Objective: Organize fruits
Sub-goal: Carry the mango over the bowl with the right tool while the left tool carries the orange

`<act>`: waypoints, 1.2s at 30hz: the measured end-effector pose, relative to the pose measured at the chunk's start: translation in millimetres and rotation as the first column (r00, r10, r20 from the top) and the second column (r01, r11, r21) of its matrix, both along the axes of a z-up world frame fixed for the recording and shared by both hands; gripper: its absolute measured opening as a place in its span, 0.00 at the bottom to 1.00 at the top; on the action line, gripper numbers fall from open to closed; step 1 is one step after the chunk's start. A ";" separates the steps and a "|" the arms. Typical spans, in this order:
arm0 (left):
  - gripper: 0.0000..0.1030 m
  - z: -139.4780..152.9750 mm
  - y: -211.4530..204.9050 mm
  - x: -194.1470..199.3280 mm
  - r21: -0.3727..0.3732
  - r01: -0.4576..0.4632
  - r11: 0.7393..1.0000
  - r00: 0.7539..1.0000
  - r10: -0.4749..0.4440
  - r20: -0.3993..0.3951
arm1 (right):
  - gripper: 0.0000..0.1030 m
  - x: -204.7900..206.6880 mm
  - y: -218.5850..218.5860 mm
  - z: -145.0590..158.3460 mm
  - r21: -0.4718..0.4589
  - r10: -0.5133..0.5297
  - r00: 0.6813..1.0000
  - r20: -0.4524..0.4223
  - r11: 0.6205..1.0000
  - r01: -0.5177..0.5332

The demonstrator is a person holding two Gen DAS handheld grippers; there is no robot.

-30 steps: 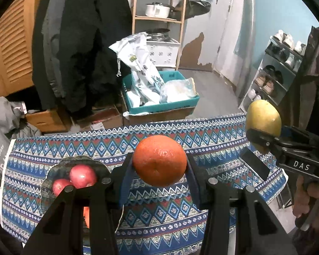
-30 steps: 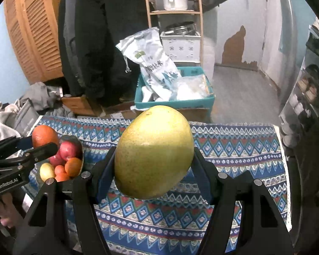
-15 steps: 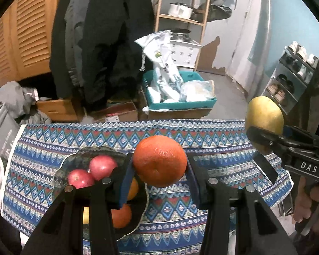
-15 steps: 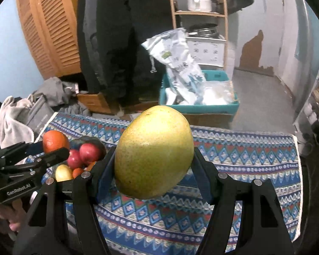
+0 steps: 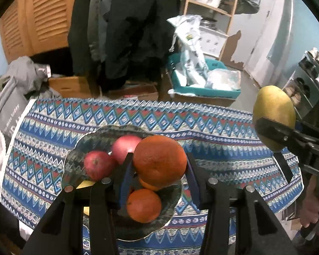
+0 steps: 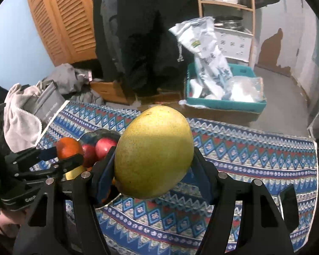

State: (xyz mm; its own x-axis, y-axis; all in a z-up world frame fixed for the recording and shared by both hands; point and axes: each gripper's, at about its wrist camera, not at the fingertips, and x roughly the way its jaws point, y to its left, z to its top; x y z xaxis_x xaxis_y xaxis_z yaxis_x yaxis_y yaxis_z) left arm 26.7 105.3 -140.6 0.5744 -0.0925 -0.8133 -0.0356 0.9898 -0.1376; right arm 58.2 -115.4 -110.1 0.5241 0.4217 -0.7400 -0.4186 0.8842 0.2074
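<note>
My left gripper (image 5: 159, 170) is shut on an orange (image 5: 159, 160) and holds it above a dark glass fruit plate (image 5: 89, 142) on the patterned table. The plate holds two red apples (image 5: 98, 164), smaller oranges (image 5: 143, 205) and a yellow fruit, partly hidden by the fingers. My right gripper (image 6: 153, 165) is shut on a large yellow-green mango (image 6: 154, 150), held above the tablecloth to the right of the plate. The mango also shows in the left wrist view (image 5: 273, 114), and the orange in the right wrist view (image 6: 69, 147).
The table carries a blue patterned cloth (image 6: 255, 159). Beyond its far edge stand a teal crate with bags (image 5: 202, 85), cardboard boxes, hanging dark coats, a wooden shelf and a shoe rack (image 5: 308, 78). Grey clothes and a bag (image 6: 32, 110) lie at the left.
Both grippers have moved left, over the table. The plate has shifted from the lower left to under my left gripper. The mango has come closer to the plate.
</note>
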 end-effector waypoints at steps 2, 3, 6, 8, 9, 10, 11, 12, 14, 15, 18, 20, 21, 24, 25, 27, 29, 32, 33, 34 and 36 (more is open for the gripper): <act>0.46 -6.9 5.9 1.5 -0.003 -0.009 1.000 1.000 0.009 -0.015 | 0.66 2.0 8.5 -3.6 -0.004 0.013 1.000 -0.008 1.000 -0.013; 0.46 -10.1 8.2 2.2 -0.002 -0.011 1.000 1.000 0.011 -0.021 | 0.66 3.0 12.5 -5.6 -0.004 0.018 1.000 -0.013 1.000 -0.018; 0.46 -19.7 14.5 5.1 -0.005 -0.015 1.000 0.999 0.015 -0.041 | 0.66 5.7 25.0 -12.2 -0.007 0.037 0.999 -0.026 0.999 -0.037; 0.46 -26.6 17.8 6.8 -0.010 -0.015 1.000 0.998 0.014 -0.057 | 0.66 6.4 31.5 -15.6 -0.010 0.047 0.998 -0.032 0.999 -0.048; 0.46 -30.0 19.3 7.5 -0.013 -0.015 1.000 0.998 0.015 -0.066 | 0.66 7.3 34.9 -17.5 -0.012 0.053 0.998 -0.037 0.998 -0.054; 0.46 -33.6 20.7 8.3 -0.017 -0.014 1.000 0.997 0.013 -0.075 | 0.66 7.7 37.0 -19.1 -0.013 0.056 0.998 -0.041 0.998 -0.057; 0.46 -35.2 21.6 9.5 -0.018 -0.014 1.000 0.997 0.012 -0.082 | 0.66 8.3 38.9 -20.4 -0.016 0.059 0.997 -0.044 0.998 -0.060; 0.46 -37.2 22.2 10.4 -0.017 -0.015 1.000 0.996 0.013 -0.091 | 0.66 8.4 40.8 -21.7 -0.017 0.062 0.997 -0.047 0.998 -0.063; 0.46 -40.3 24.2 11.2 -0.014 -0.017 1.000 0.994 0.016 -0.105 | 0.66 9.0 44.6 -23.9 -0.020 0.066 0.996 -0.053 0.998 -0.068; 0.46 -40.5 24.8 10.8 -0.011 -0.018 1.000 0.994 0.016 -0.106 | 0.66 9.4 46.0 -24.7 -0.021 0.068 0.996 -0.055 0.997 -0.069; 0.56 -35.5 28.3 7.9 -0.009 -0.030 1.000 0.995 0.029 -0.091 | 0.66 9.4 50.3 -26.5 -0.023 0.074 0.995 -0.061 0.997 -0.075; 0.58 -29.1 33.1 4.8 -0.001 -0.040 0.999 0.996 0.040 -0.077 | 0.66 9.2 53.6 -27.6 -0.024 0.081 0.995 -0.066 0.996 -0.082; 0.58 -26.6 34.6 3.4 0.000 -0.045 0.999 0.996 0.045 -0.073 | 0.66 8.9 55.5 -28.3 -0.024 0.082 0.994 -0.068 0.996 -0.084; 0.62 -16.7 45.0 -2.2 0.002 -0.069 0.998 0.996 0.069 -0.057 | 0.66 8.0 63.0 -30.3 -0.023 0.098 0.992 -0.076 0.995 -0.100; 0.63 -13.9 48.8 -4.1 0.006 -0.082 0.997 0.995 0.082 -0.052 | 0.66 7.7 66.6 -31.2 -0.023 0.105 0.991 -0.078 0.994 -0.107; 0.64 -8.0 58.3 -8.7 0.013 -0.109 0.994 0.993 0.110 -0.039 | 0.66 6.4 74.6 -33.5 -0.025 0.123 0.989 -0.083 0.992 -0.125; 0.64 -4.1 67.2 -13.1 0.016 -0.132 0.991 0.991 0.132 -0.033 | 0.66 4.6 81.7 -35.8 -0.029 0.139 0.987 -0.086 0.989 -0.142; 0.64 -1.1 81.3 -19.9 0.005 -0.168 0.986 0.985 0.168 -0.029 | 0.66 2.5 94.1 -42.1 -0.033 0.167 0.981 -0.101 0.985 -0.171; 0.64 -1.3 84.7 -21.4 0.004 -0.178 0.984 0.984 0.178 -0.032 | 0.66 1.8 98.0 -44.5 -0.034 0.175 0.979 -0.107 0.983 -0.180; 0.64 -1.6 89.5 -23.6 0.000 -0.191 0.982 0.981 0.191 -0.035 | 0.66 1.3 102.5 -47.6 -0.036 0.184 0.976 -0.115 0.981 -0.190; 0.64 -3.3 95.9 -27.0 -0.004 -0.208 0.978 0.977 0.208 -0.038 | 0.66 -0.8 110.8 -52.5 -0.043 0.200 0.972 -0.125 0.977 -0.207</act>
